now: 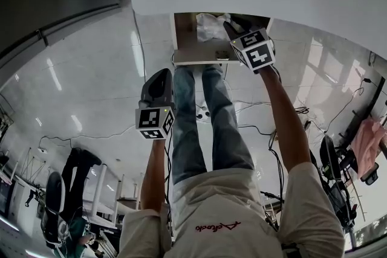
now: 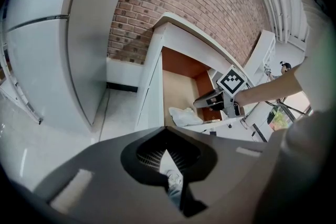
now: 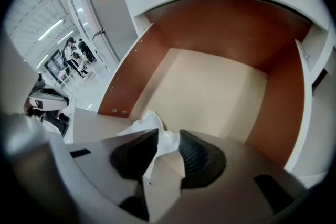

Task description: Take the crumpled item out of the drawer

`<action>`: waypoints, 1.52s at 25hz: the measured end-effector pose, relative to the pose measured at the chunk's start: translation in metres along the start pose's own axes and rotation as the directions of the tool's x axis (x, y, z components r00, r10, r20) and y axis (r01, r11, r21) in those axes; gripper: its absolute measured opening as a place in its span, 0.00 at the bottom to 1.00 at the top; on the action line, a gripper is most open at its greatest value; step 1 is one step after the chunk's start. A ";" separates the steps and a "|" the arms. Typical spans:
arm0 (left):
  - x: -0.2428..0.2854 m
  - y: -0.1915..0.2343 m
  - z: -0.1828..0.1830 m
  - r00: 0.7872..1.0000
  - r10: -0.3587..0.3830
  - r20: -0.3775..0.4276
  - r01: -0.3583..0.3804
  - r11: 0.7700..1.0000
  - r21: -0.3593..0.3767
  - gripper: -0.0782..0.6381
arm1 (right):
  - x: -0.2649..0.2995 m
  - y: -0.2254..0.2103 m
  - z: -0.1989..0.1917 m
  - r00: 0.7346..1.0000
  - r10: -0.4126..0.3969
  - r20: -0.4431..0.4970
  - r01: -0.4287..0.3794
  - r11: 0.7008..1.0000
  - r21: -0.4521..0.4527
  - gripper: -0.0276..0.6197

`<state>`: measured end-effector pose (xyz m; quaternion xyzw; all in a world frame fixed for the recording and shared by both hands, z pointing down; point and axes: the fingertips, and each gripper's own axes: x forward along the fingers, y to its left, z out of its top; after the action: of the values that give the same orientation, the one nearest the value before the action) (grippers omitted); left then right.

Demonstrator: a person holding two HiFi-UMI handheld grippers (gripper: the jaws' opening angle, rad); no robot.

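Fingers (image 3: 202, 157) astride crumpled item (image 3: 156, 131), drawer wall (image 3: 131, 71) beside

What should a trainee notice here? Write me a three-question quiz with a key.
1. True or false: the crumpled item is out of the drawer.
2. Which gripper is over the drawer? A) left B) right
3. Fill in: the jaws of the gripper at the drawer stand ____, with the item showing between them.

Key:
1. False: it lies in the drawer, near a front corner.
2. B: the right gripper points down into it; the left gripper is held away from it.
3. apart
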<state>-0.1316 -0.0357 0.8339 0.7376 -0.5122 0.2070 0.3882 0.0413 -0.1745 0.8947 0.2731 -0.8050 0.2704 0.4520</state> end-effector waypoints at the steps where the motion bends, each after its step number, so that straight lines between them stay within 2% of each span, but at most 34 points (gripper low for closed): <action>1: 0.001 0.000 0.000 1.000 -0.001 0.000 0.001 1.000 0.000 0.12 | 0.003 0.000 -0.002 1.000 0.011 -0.016 -0.011 1.000 0.011 0.23; 5: 0.002 -0.001 0.000 1.000 -0.004 0.001 0.004 1.000 0.002 0.12 | 0.012 -0.003 -0.015 0.996 0.021 -0.084 -0.013 0.996 0.085 0.28; 10: 0.002 -0.001 0.001 1.000 -0.007 0.000 0.007 1.000 0.014 0.12 | 0.023 -0.010 -0.021 0.993 0.029 -0.117 -0.005 0.980 0.201 0.28; 16: 0.003 0.002 0.000 1.000 -0.005 -0.005 0.005 1.000 0.013 0.12 | 0.034 -0.015 -0.028 0.987 0.050 -0.154 -0.006 0.962 0.273 0.28; 23: 0.003 0.003 -0.001 1.000 -0.004 -0.006 0.004 1.000 0.008 0.12 | 0.040 -0.012 -0.032 0.983 0.087 -0.163 -0.034 0.952 0.304 0.28; 26: 0.002 0.003 0.001 1.000 -0.004 -0.004 0.004 1.000 0.012 0.12 | 0.039 -0.010 -0.031 0.982 0.099 -0.159 -0.045 0.948 0.314 0.23; 38: 0.002 0.003 0.002 1.000 -0.006 -0.001 0.006 1.000 0.018 0.12 | 0.034 -0.009 -0.024 0.988 0.047 -0.150 -0.013 0.975 0.221 0.08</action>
<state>-0.1341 -0.0389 0.8358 0.7426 -0.5078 0.2105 0.3825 0.0462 -0.1713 0.9370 0.2873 -0.7368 0.3849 0.4759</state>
